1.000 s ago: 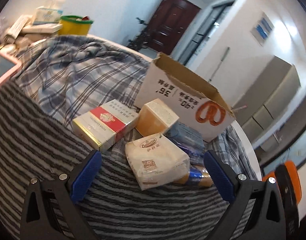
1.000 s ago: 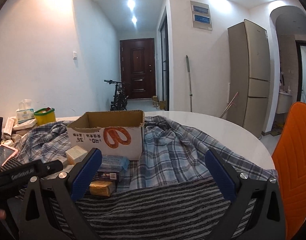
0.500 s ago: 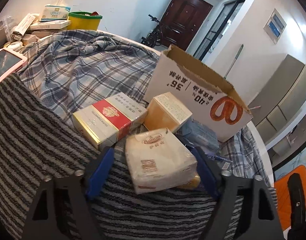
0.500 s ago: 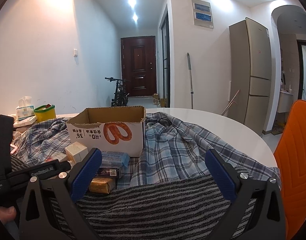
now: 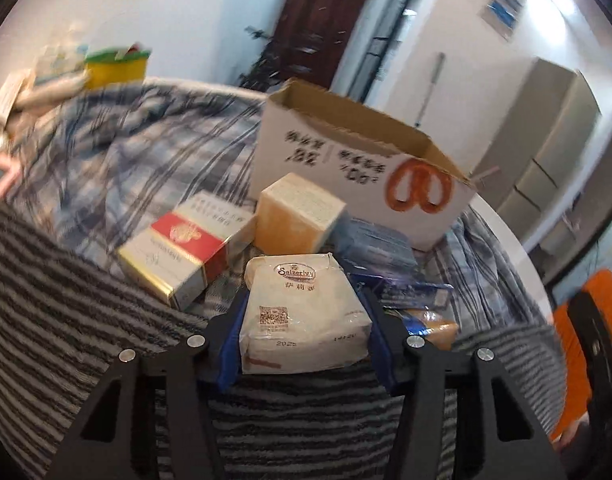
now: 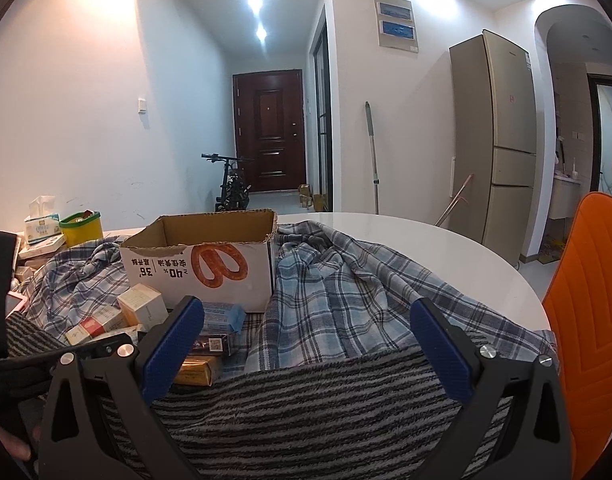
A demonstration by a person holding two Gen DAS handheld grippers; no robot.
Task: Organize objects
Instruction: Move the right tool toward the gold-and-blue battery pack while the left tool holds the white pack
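Observation:
My left gripper [image 5: 303,320] is shut on a white plastic-wrapped pack [image 5: 301,312], its blue pads against both sides. Behind the pack lie a red and white carton [image 5: 181,248], an orange-sided box [image 5: 297,216] and a blue packet [image 5: 374,244]. An open cardboard box [image 5: 358,164] stands behind them; it also shows in the right wrist view [image 6: 201,256]. My right gripper [image 6: 306,340] is open and empty over the striped cloth [image 6: 326,408], to the right of the pile.
A plaid cloth [image 6: 346,292] covers the white round table [image 6: 446,248]. A yellow tub [image 6: 81,228] and a tissue box [image 6: 41,228] stand at the far left. An orange chair [image 6: 586,300] stands at the right. The left gripper's body [image 6: 1,320] fills the left edge.
My left gripper moved forward around the white pack and closed from wide open onto its sides. The right gripper barely moved and stayed open.

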